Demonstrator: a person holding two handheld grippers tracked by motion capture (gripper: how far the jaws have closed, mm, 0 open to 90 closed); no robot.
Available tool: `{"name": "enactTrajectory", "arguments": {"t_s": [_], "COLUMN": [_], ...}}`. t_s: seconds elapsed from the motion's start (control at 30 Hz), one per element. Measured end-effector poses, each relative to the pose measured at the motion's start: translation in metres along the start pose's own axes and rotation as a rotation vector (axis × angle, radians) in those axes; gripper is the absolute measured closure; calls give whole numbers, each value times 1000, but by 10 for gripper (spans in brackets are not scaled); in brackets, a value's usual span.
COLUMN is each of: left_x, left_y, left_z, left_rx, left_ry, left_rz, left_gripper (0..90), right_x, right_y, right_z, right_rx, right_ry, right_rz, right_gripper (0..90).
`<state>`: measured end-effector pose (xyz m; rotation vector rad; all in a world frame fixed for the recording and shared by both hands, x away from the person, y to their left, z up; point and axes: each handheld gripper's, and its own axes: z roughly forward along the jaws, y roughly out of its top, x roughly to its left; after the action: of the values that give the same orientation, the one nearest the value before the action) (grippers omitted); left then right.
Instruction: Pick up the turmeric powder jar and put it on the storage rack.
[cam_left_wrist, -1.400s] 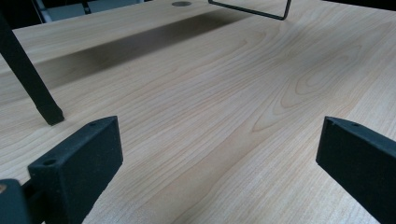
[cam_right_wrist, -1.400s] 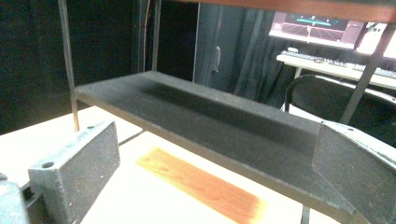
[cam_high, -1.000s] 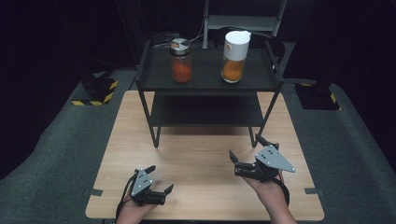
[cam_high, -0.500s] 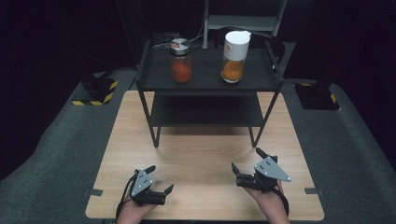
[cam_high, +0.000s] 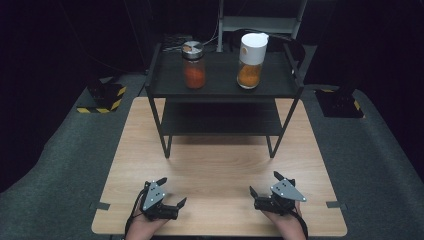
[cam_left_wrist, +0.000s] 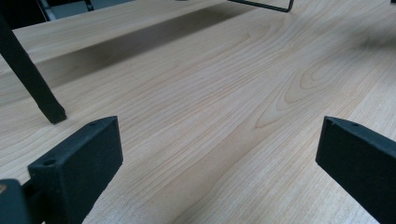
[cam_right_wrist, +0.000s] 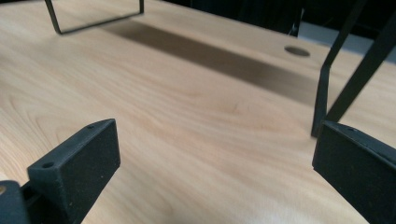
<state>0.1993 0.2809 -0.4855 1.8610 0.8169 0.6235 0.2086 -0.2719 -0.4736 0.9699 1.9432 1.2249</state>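
Note:
Two jars stand on the top of a black two-tier shelf (cam_high: 225, 89) at the back of the wooden table (cam_high: 220, 165). The glass jar (cam_high: 193, 65) with a metal lid holds red-orange powder. The white-capped jar (cam_high: 250, 60) to its right holds orange powder. My left gripper (cam_high: 171, 192) rests low near the table's front left, open, with bare wood between its jaws (cam_left_wrist: 219, 135). My right gripper (cam_high: 265, 184) sits near the front right, open too, nothing between its jaws (cam_right_wrist: 215, 140).
The shelf's lower tier (cam_high: 220, 120) is bare. Its thin black legs (cam_left_wrist: 28, 79) (cam_right_wrist: 327, 88) stand ahead of both grippers. A round cable hole (cam_right_wrist: 297, 51) is cut in the tabletop. Grey padding (cam_high: 60, 165) surrounds the table, with black-and-yellow striped blocks (cam_high: 102, 97) at the back corners.
My right gripper has drawn back toward the table's front edge and lowered. The left gripper has barely moved. Both jars stay where they were.

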Motion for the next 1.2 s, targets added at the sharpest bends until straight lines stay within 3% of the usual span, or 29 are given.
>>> {"name": "enactTrajectory", "arguments": {"t_s": [0.2,0.57,0.83,1.2], "left_x": [-2,-4,-4,-6], "left_y": [1,1,1,4], "left_z": [1,1,0,1], "left_rx": [8,9,9,23], "left_ry": [8,20,14,17], "left_rz": [1,8,12,35], "left_gripper": [8,5,5,6], "right_x": [-1,9,10,8], "right_y": [-7,-3,2,1], "right_z": [-2,-3,-2,-3], "right_rx": [31,95,130,123], "right_ry": [-20,-72,-69,-74], "right_rz": [7,-40,-56,-27], "right_gripper": [3,1,1,1]}}
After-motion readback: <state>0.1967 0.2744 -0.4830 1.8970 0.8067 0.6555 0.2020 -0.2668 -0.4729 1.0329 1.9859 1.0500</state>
